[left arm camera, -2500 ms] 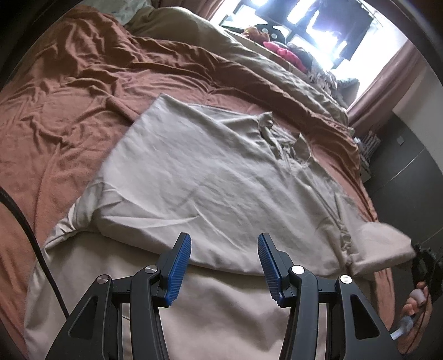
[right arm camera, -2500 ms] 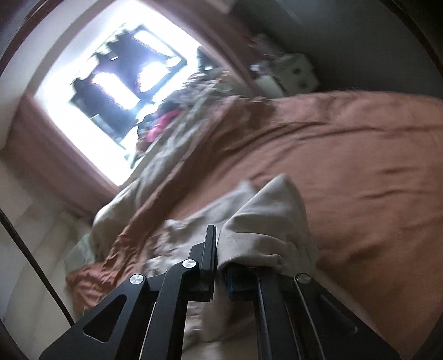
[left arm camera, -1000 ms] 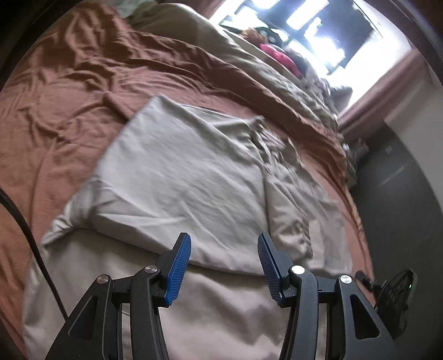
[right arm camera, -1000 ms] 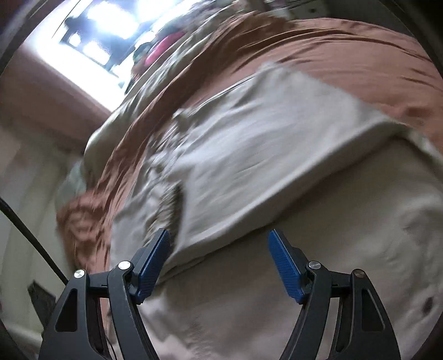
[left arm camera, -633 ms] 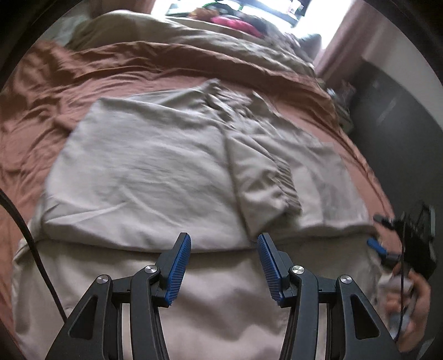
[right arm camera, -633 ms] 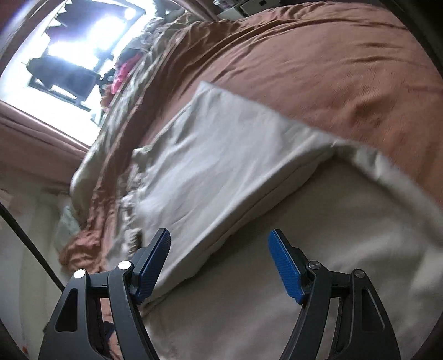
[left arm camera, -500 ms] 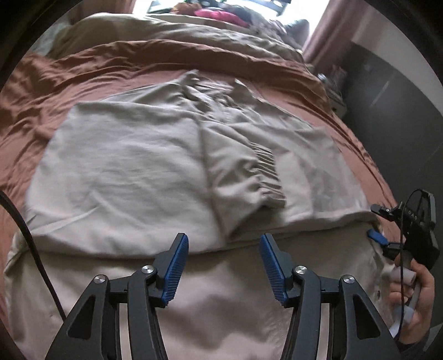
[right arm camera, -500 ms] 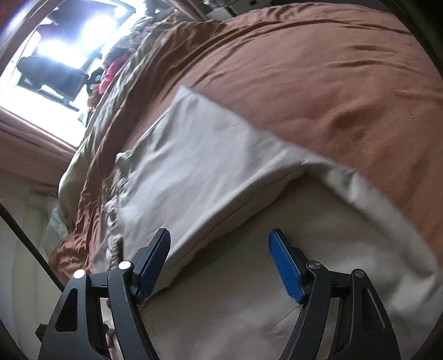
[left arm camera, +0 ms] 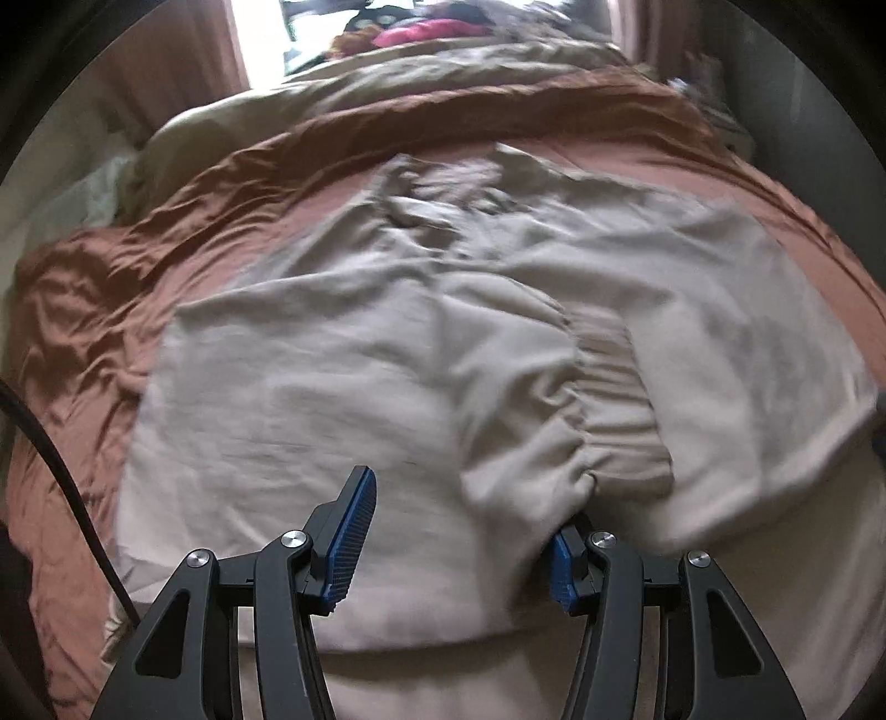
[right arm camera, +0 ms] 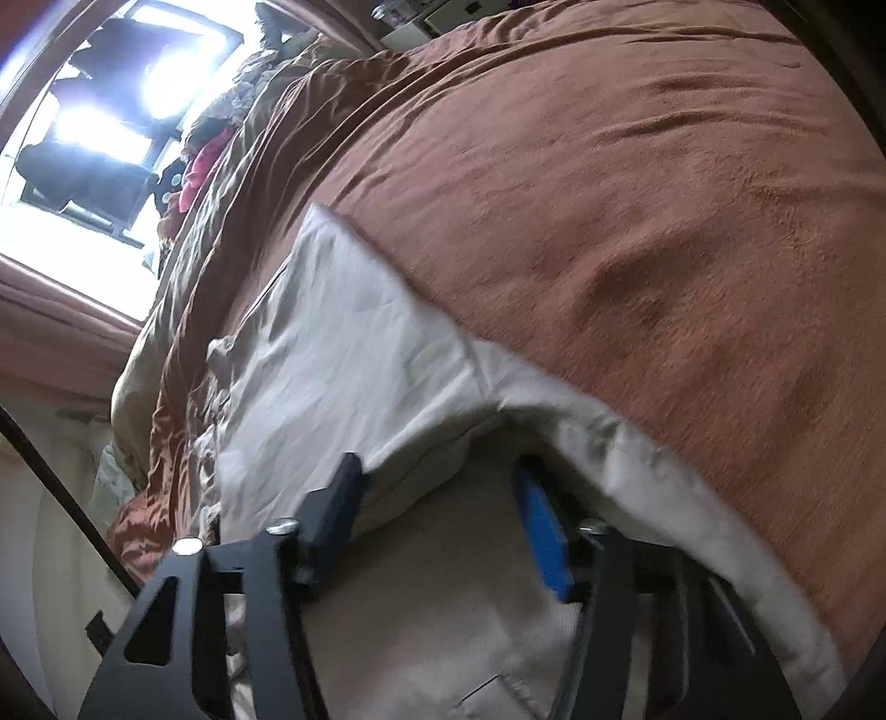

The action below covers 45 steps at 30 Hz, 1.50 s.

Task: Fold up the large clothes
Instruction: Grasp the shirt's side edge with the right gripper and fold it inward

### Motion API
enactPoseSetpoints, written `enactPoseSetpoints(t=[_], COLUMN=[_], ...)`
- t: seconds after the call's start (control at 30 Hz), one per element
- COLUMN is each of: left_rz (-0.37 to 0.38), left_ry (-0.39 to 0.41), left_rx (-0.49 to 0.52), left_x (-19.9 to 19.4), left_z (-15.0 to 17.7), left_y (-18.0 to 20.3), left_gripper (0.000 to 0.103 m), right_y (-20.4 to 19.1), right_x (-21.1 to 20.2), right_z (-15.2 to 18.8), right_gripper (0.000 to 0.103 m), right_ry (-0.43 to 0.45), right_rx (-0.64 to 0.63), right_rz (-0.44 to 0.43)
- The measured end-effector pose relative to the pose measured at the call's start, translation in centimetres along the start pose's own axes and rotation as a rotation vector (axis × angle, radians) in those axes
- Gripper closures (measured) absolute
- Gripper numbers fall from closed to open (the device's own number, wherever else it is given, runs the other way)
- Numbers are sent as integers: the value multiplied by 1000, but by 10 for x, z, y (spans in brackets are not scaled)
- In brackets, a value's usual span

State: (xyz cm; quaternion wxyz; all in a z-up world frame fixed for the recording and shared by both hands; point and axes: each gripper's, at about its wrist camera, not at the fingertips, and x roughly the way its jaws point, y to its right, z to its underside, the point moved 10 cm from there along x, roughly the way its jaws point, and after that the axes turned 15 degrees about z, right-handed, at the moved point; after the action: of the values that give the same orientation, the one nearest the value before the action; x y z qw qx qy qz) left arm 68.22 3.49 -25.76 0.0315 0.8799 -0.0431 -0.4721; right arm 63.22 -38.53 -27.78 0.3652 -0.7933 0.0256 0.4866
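Left wrist view: a large beige cotton garment [left arm camera: 343, 387] is seen spread flat over a bed covered by a rust-brown blanket [left arm camera: 94, 310]. A sleeve with a gathered elastic cuff [left arm camera: 614, 410] is folded inward across the middle of the garment, the cuff lying near the lower folded edge. A rumpled collar area is noted at the far end, though blur leaves its details unclear. The left hand-held gripper [left arm camera: 454, 537] is held low over the near edge of the garment, its blue-padded jaws spread wide with nothing between them; the right pad is partly hidden behind a fold of the cloth. A crumpled olive-tan duvet [left arm camera: 387, 72] is bunched along the far side of the bed, with a bright pink cloth [left arm camera: 421, 34] beyond it by the window. A black cable [left arm camera: 61, 476] is seen at the left edge. Right wrist view: the right hand-held gripper [right arm camera: 443, 526] is likewise released, jaws apart, and is set right at the folded edge of the same beige garment [right arm camera: 343, 354], a thick fold of cloth lying across the gap and over the tips. The brown blanket [right arm camera: 637, 210] fills the right and upper part of the frame. The bright window [right arm camera: 105, 111] with dark shapes hanging in it is seen at upper left, with the pink cloth [right arm camera: 202, 163] and the duvet [right arm camera: 221, 199] below it. Motion blur is noted on the gripper.
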Motion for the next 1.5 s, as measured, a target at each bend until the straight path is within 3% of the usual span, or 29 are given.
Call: enactPoseSetpoints(t=[0.1, 0.17, 0.3, 0.5, 0.63, 0.73, 0.83, 0.87, 1.0, 1.17, 1.5], left_rz=[-24, -16, 14, 290, 382, 393, 546, 562, 408, 365, 312], left_ry=[25, 25, 18, 50, 70, 108, 181, 194, 238, 243, 215], left_rx=[-31, -50, -89, -460, -604, -630, -812, -864, -818, -812, -658], left_x=[-13, -19, -24, -18, -12, -17, -24, -27, -45, -60, -108], left_z=[-4, -3, 4, 21, 27, 24, 22, 23, 18, 23, 45], left_y=[-23, -35, -47, -71, -77, -76, -80, -83, -104, -127, -140], left_gripper=[44, 34, 32, 32, 32, 32, 33, 34, 34, 35, 35], right_y=[12, 14, 10, 11, 12, 13, 15, 15, 16, 18, 23], right_x=[1, 0, -1, 0, 2, 3, 4, 4, 3, 1, -19], right_z=[-3, -3, 3, 6, 6, 5, 4, 4, 3, 4, 22], right_gripper=[78, 79, 79, 79, 79, 79, 79, 79, 79, 79, 76], right_ry=[-4, -9, 1, -7, -12, -18, -22, -23, -26, -32, -93], right_rx=[26, 42, 30, 52, 56, 61, 68, 71, 79, 86, 92], right_rz=[-7, -24, -9, -27, -39, -44, -51, -53, -61, -70, -110])
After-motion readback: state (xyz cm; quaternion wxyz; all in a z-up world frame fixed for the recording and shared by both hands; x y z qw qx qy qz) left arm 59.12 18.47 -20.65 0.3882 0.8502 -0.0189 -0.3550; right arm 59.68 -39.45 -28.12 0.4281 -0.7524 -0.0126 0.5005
